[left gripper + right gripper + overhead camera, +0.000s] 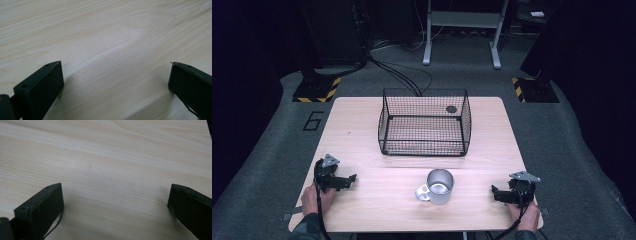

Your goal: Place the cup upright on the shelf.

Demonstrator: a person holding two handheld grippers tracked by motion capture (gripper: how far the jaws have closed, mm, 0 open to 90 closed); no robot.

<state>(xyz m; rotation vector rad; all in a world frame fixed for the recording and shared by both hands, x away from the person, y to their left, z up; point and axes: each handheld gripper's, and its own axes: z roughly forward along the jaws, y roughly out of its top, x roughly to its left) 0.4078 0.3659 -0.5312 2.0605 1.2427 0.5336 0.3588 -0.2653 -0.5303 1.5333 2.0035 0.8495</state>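
Table [362, 130]: pale wood top, lying before you and carrying everything listed here.

Wire basket [424, 122]: black mesh, standing upright toward 12 o'clock of the table's middle, well apart from both your grippers.

Mug [439, 186]: silver metal, standing upright near the front edge at 6 o'clock of the basket, its handle pointing to about 8 o'clock.

Left gripper [343, 180]: you are resting it on the table at 9 o'clock of the mug, jaws spread wide over bare wood.

Right gripper [499, 192]: you are resting it at 3 o'clock of the mug, jaws spread wide, gripping nothing.
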